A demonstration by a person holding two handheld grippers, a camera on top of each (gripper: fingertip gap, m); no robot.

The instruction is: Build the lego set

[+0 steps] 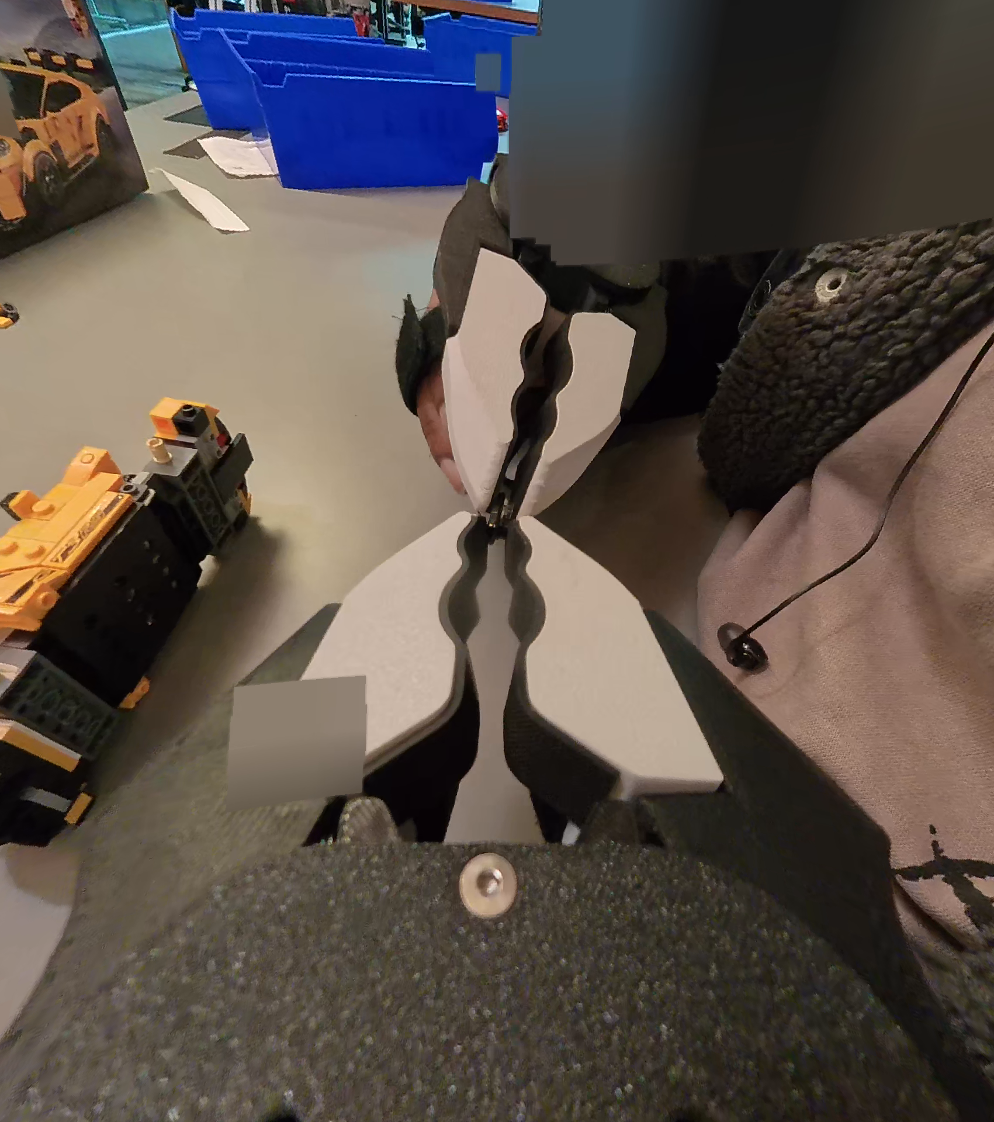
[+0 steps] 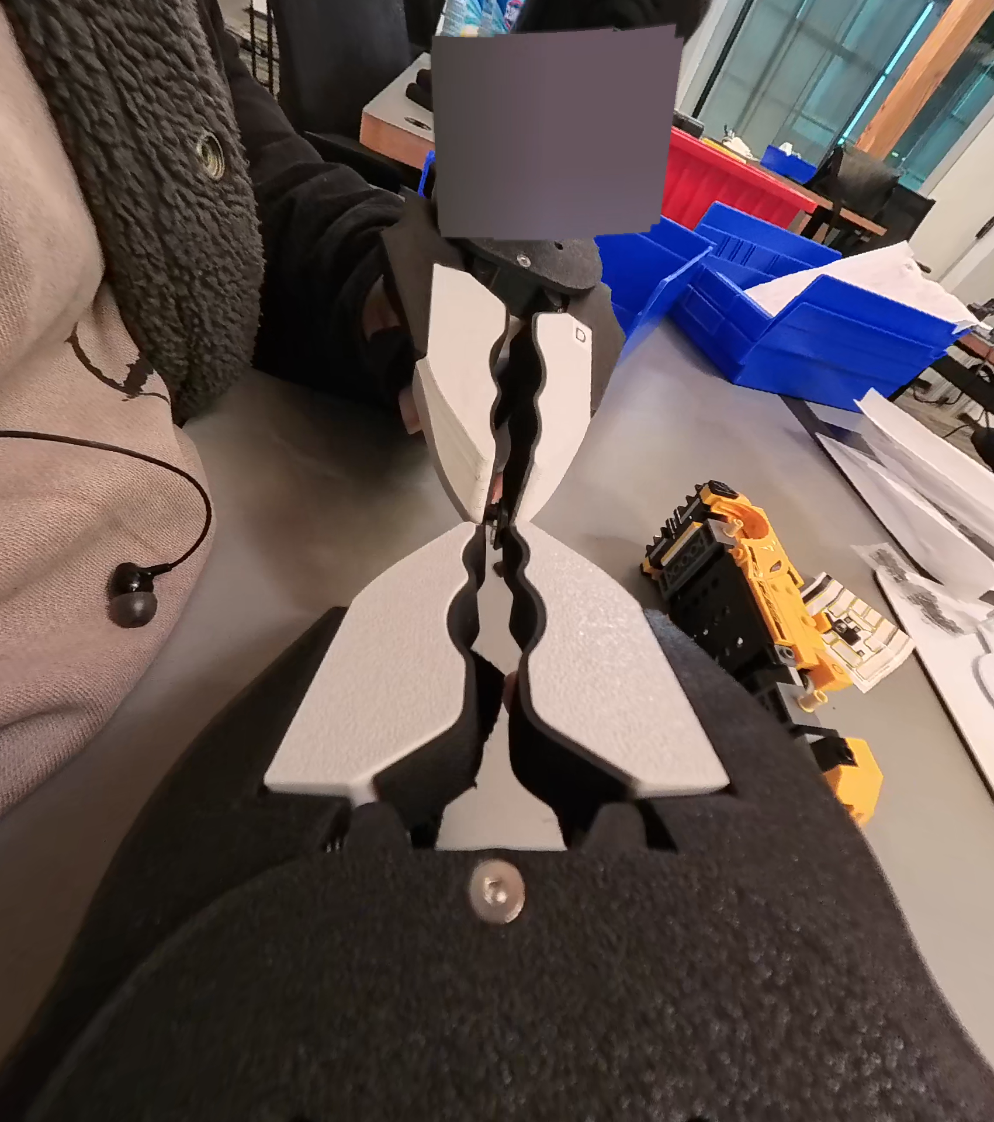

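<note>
Grey table (image 1: 312, 340) carried the half-built orange and black Lego car (image 1: 75, 583). Beside the car, above the table, the left gripper (image 1: 494, 527) and right gripper (image 2: 495, 531) met tip to tip, both pinching one small black piece (image 1: 499, 513), probably to join parts.

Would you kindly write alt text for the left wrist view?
Two hand-held grippers meet tip to tip above a grey table, the left hand-held gripper and right hand-held gripper pinching a small black piece. A half-built orange and black lego car lies at left.
</note>
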